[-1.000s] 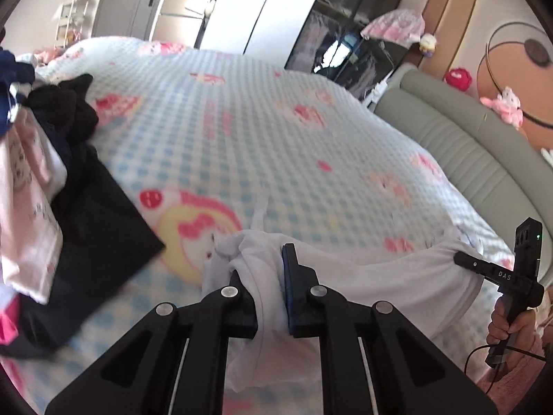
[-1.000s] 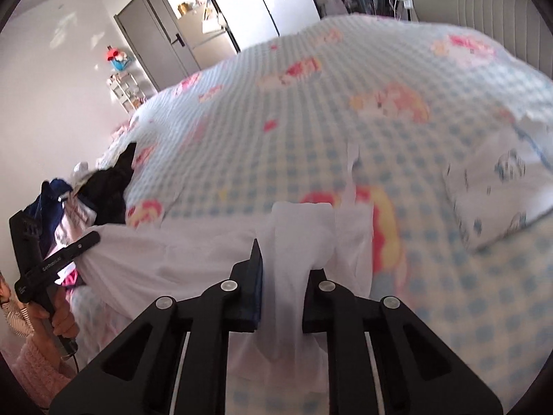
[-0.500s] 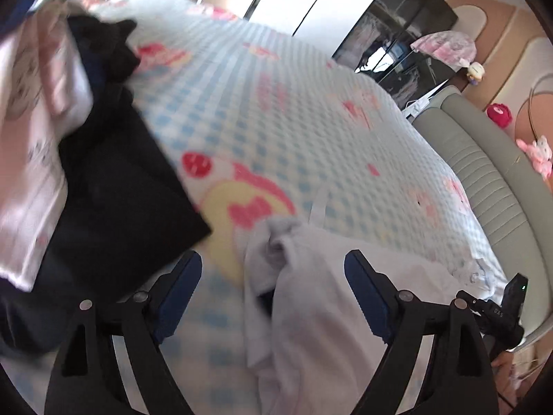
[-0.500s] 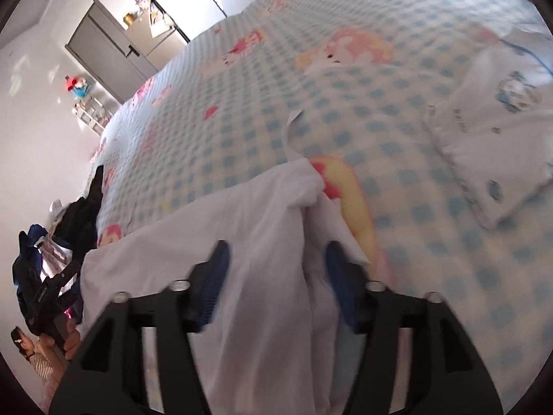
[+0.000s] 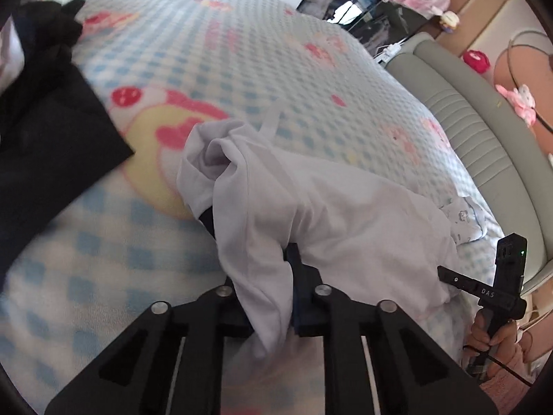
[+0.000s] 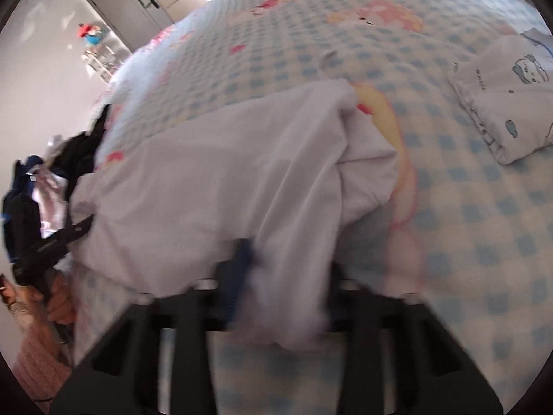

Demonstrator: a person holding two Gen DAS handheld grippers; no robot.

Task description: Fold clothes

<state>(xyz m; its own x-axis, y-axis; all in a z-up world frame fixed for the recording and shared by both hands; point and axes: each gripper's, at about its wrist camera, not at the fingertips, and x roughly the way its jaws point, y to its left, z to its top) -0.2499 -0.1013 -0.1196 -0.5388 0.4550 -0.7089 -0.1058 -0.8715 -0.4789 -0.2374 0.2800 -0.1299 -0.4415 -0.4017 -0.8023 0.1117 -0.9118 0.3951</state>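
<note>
Gripping a white garment (image 5: pixel 345 214) at both ends, a person works over a bed (image 5: pixel 242 52) spread with a blue-and-white checked cartoon blanket. The left tongs (image 5: pixel 276 276) are closing, and white cloth is bunched between them and pinched there; the right tongs (image 6: pixel 287 276) are closing too, blurred, with a fold of the same cloth caught between them. The garment lies stretched across the near part of the bed between the two tools, its far edge rumpled over a yellow-and-pink cartoon figure on the blanket. A heap of dark clothes (image 5: pixel 45 110) sits at the left side of the bed, well apart from the white cloth. A folded white printed piece (image 6: pixel 508 103) rests on the bed to the right. Beyond the bed on that side runs a grey-green padded headboard (image 5: pixel 484 121).
</note>
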